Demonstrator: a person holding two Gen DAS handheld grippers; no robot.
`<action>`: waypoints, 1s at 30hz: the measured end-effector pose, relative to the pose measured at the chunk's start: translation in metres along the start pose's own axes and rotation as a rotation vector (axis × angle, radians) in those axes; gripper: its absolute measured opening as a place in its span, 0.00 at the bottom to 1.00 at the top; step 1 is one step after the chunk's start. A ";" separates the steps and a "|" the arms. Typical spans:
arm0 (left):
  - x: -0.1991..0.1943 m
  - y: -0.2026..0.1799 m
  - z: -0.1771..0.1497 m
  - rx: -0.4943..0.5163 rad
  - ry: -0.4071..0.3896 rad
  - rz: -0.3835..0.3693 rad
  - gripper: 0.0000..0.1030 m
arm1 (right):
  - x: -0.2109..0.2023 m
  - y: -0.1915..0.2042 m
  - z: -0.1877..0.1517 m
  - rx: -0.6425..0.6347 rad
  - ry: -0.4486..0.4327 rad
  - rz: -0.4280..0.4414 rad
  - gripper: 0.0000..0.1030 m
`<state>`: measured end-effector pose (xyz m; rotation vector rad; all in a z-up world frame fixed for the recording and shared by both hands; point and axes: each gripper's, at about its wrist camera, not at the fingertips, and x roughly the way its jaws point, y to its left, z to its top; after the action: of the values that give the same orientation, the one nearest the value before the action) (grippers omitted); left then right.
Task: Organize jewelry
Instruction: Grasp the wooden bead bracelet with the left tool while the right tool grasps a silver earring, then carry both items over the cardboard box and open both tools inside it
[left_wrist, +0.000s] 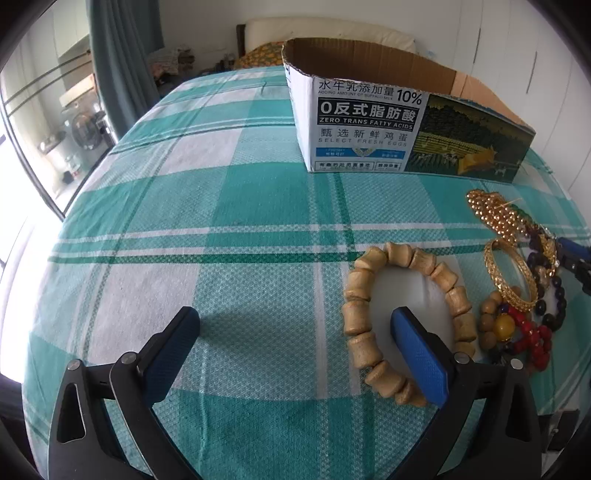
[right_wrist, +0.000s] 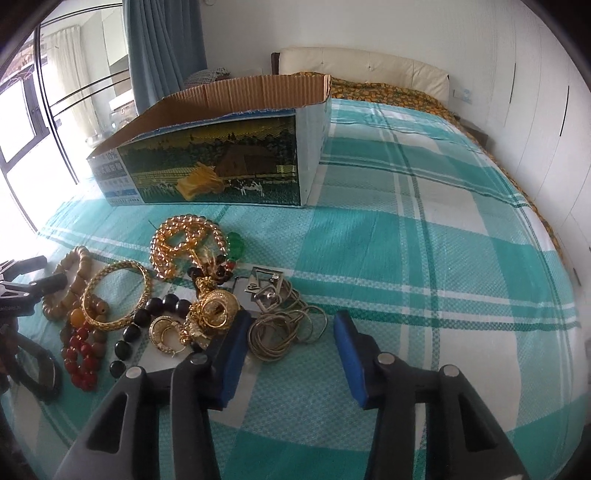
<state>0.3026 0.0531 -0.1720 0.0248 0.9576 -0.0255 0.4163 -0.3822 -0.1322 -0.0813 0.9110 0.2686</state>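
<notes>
A pile of jewelry lies on the teal checked bedspread. In the left wrist view my left gripper (left_wrist: 295, 325) is open; its right finger sits inside the wooden bead bracelet (left_wrist: 360, 314). Beside it lie a gold bangle (left_wrist: 511, 291), a gold bead necklace (left_wrist: 495, 214) and red beads (left_wrist: 532, 332). In the right wrist view my right gripper (right_wrist: 291, 325) is open over thin silver bangles (right_wrist: 280, 332), with gold earrings (right_wrist: 210, 310), the gold bangle (right_wrist: 118, 291) and black beads (right_wrist: 162, 306) to its left. The open cardboard box (right_wrist: 207, 162) stands behind.
The box (left_wrist: 362, 125) is open at the top, its inside hidden. A silver buckle piece (right_wrist: 266, 284) lies behind the thin bangles. A window and curtain are at the left, a headboard and white wardrobe behind and to the right. The left gripper shows at the right view's left edge (right_wrist: 22, 284).
</notes>
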 end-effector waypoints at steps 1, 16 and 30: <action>0.000 0.001 0.001 0.001 -0.001 0.001 1.00 | 0.000 0.001 0.001 -0.004 0.000 -0.014 0.32; -0.019 -0.016 -0.001 0.056 0.039 -0.055 0.12 | -0.045 -0.034 0.005 0.130 -0.037 0.068 0.04; -0.080 0.004 0.026 -0.027 -0.023 -0.232 0.12 | -0.113 -0.028 0.038 0.127 -0.134 0.147 0.04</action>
<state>0.2782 0.0576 -0.0914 -0.1109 0.9335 -0.2266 0.3869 -0.4246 -0.0211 0.1207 0.7994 0.3480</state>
